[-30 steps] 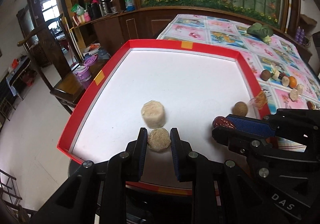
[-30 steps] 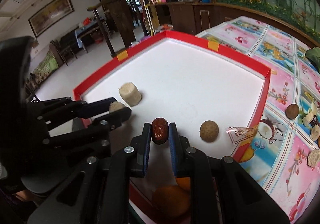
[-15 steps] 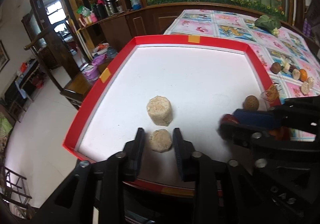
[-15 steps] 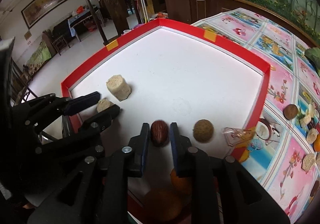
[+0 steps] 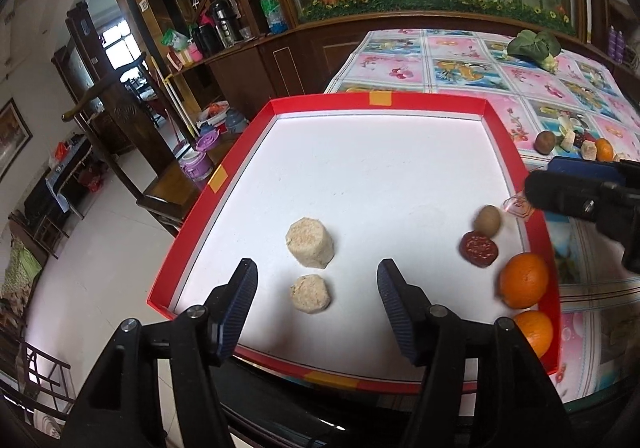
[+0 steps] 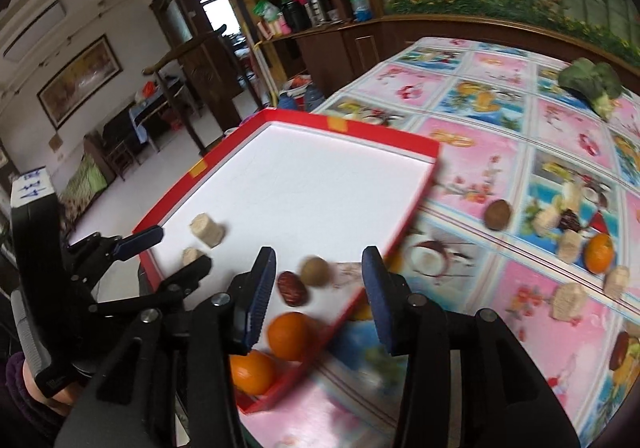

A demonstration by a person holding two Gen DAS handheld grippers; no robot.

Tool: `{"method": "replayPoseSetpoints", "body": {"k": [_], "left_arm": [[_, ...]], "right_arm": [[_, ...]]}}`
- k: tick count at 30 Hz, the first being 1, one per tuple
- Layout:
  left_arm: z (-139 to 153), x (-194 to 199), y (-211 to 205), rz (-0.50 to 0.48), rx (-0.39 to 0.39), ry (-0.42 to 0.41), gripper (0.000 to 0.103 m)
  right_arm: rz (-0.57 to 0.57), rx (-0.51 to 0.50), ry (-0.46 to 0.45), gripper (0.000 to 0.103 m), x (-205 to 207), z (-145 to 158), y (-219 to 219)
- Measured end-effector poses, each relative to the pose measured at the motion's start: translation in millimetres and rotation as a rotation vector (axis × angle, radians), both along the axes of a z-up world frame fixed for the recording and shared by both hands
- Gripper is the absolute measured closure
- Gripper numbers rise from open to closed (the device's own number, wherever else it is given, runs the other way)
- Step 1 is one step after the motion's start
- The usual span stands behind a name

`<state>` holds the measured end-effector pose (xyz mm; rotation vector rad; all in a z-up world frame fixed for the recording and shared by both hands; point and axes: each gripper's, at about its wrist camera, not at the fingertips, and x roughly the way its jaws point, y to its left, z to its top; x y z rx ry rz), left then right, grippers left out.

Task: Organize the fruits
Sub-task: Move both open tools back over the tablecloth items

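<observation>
A red-walled tray (image 5: 248, 152) with a white floor holds the sorted fruit. Two beige cut pieces lie near its front: a tall one (image 5: 309, 242) and a small one (image 5: 311, 293). My left gripper (image 5: 316, 304) stands open above the small piece, not touching it. At the tray's right side lie a dark red date (image 5: 478, 249), a brown round fruit (image 5: 487, 221) and two oranges (image 5: 524, 280). My right gripper (image 6: 320, 296) is open and lifted above the tray's right wall (image 6: 416, 192), with the date (image 6: 292, 288) lying free below.
More fruit lies on the flowered tablecloth (image 6: 500, 152) to the right of the tray: a brown fruit (image 6: 498, 214), an orange (image 6: 599, 253) and several beige pieces. A green vegetable (image 6: 592, 82) sits at the far end. A wooden cabinet stands behind the table.
Both grippers opened and drew back. The left one let go of the small beige piece, the right one let go of the date. Both now lie on the tray floor.
</observation>
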<state>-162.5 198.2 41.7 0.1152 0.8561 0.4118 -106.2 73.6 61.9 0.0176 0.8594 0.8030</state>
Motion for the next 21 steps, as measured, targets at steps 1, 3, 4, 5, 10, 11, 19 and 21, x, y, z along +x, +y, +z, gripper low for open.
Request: {"method": "replayPoseSetpoints", "body": {"k": [1, 3, 4, 5, 10, 11, 19, 21], "left_arm": [[1.2, 0.2, -2.4, -0.004, 0.004, 0.001, 0.039], [3.4, 1.0, -7.2, -0.01, 0.013, 0.001, 0.038], [4.3, 1.5, -9.7, -0.013, 0.018, 0.001, 0.038], [5.1, 2.3, -12.1, -0.017, 0.021, 0.002, 0.038], [9.2, 6.8, -24.2, -0.038, 0.04, 0.007, 0.038], [9.6, 7.3, -26.0, -0.042, 0.042, 0.008, 0.037], [22.4, 18.5, -60.1, -0.133, 0.063, -0.002, 0.03], [26.3, 22.9, -71.9, -0.179, 0.051, -0.009, 0.025]], "right_arm": [[-0.012, 0.004, 0.002, 0.056, 2.1, 0.2, -5.9], [-0.038, 0.011, 0.005, 0.056, 6.1, 0.4, -18.8], [-0.052, 0.017, 0.006, 0.056, 8.6, 0.7, -26.0], [-0.063, 0.023, 0.006, 0.056, 11.0, 0.9, -32.2], [-0.135, 0.039, -0.009, 0.056, 18.5, 5.8, -70.8], [-0.148, 0.042, -0.011, 0.056, 19.3, 6.2, -78.4], [-0.302, -0.024, -0.033, 0.056, 20.6, 1.9, -166.1], [-0.334, -0.069, -0.031, 0.055, 20.6, -4.4, -183.1]]}}
